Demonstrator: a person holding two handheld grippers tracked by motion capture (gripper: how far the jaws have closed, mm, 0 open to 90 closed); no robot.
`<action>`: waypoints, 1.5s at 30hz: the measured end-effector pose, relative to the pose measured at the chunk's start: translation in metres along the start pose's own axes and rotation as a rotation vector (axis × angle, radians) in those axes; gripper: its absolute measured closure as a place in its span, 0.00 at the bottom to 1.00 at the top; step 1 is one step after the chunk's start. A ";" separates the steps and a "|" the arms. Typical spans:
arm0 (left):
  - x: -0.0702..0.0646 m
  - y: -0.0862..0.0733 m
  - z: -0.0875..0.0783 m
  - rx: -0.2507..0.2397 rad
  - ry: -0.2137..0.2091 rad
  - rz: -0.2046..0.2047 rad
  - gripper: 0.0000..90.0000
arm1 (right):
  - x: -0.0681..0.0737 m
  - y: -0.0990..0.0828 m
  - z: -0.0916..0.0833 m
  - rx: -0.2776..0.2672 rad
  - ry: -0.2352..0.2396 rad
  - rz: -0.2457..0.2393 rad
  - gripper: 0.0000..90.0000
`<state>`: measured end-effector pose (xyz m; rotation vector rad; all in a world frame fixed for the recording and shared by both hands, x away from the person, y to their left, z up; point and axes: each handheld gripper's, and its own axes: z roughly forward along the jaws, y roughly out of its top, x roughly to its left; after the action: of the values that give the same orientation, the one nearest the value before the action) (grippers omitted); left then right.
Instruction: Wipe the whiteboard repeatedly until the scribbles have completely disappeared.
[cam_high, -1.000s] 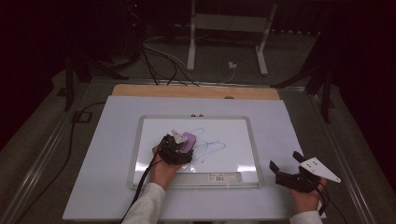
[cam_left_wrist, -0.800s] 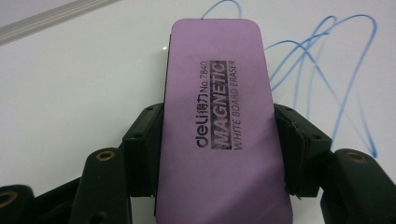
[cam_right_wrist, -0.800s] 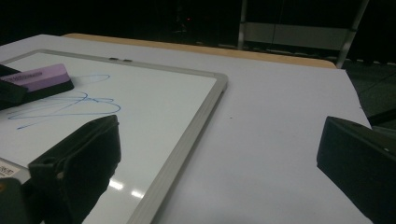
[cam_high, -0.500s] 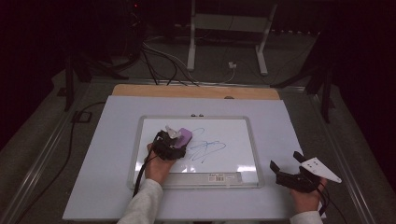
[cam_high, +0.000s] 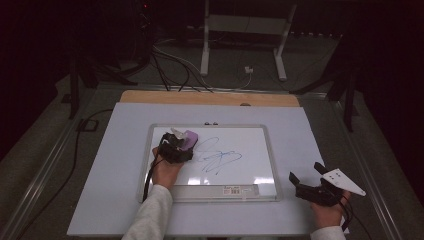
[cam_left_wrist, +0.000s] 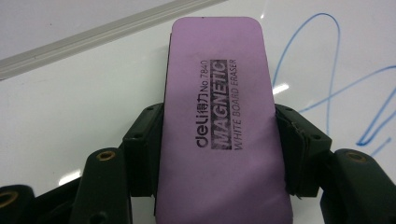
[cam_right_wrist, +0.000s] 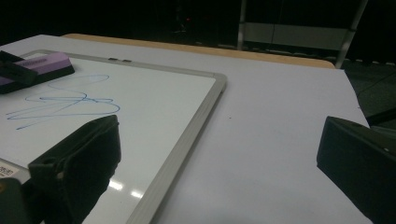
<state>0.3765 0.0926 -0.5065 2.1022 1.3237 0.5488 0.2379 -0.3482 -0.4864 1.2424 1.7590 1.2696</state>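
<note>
Left gripper view: eraser (cam_left_wrist: 219, 126) clamped across long sides by left gripper (cam_left_wrist: 217, 154), likely light, stiff; right gripper (cam_high: 311, 181) open, empty.

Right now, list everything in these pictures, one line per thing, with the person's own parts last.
table: one, white top with a wooden far edge, centre of the high view.
whiteboard: one, white with a grey frame, flat on the table.
scribble: one, blue, on the middle of the whiteboard.
eraser: one, purple, printed "magnetic white board eraser", on the whiteboard's left part beside the scribble.
label: one, white, on the whiteboard's near frame.
cables: several, dark and white, on the floor beyond the table.
stand: one, light grey, on the floor at the back.
left tool: one, black, clamped on the eraser's sides.
right tool: one, black, open, right of the whiteboard.
</note>
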 end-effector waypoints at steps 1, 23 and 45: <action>-0.001 0.001 0.000 0.003 0.004 0.001 0.46 | 0.000 0.000 0.000 0.000 0.000 -0.001 0.00; -0.019 0.003 -0.003 0.036 -0.043 0.086 0.46 | 0.000 0.000 0.000 -0.001 0.000 -0.002 0.00; -0.030 0.010 0.001 0.057 -0.073 0.133 0.46 | 0.002 0.000 0.002 0.007 0.005 -0.005 0.00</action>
<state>0.3714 0.0615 -0.5012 2.2468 1.1775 0.4895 0.2389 -0.3460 -0.4873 1.2395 1.7702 1.2659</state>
